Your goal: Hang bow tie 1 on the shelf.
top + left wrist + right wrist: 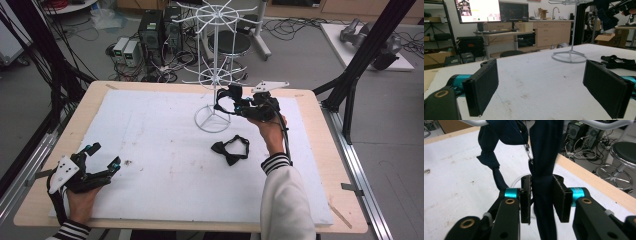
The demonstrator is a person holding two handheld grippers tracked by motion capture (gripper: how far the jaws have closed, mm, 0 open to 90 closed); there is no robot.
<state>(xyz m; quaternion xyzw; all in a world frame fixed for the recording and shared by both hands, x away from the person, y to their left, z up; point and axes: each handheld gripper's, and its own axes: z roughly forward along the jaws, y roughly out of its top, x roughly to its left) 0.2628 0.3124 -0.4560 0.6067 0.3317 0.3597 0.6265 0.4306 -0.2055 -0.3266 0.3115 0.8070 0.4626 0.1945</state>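
A white wire rack (pixel 216 75) stands at the back middle of the white mat (pixel 150 165). A dark navy bow tie strap (pixel 544 157) hangs from one of its arms (pixel 474 122), a small metal clasp (pixel 529 152) showing on it. My right gripper (pixel 541 200) is shut on that hanging strap, which runs down between both pads; from above, this gripper (pixel 223 100) sits beside the rack's pole. A second black bow tie (pixel 230 150) lies flat on the mat in front of the rack. At the near left, my left gripper (pixel 105 155) rests open, nothing between its pads (pixel 484 85).
The rack's ring base (pixel 569 56) rests on the mat, with the loose bow tie (pixel 619 63) to its right. Beyond the table's wooden far edge (pixel 594 182) stand a stool (pixel 229 42), computer boxes (pixel 150 30) and cables on the floor. Black frame posts (pixel 360 60) rise at the right.
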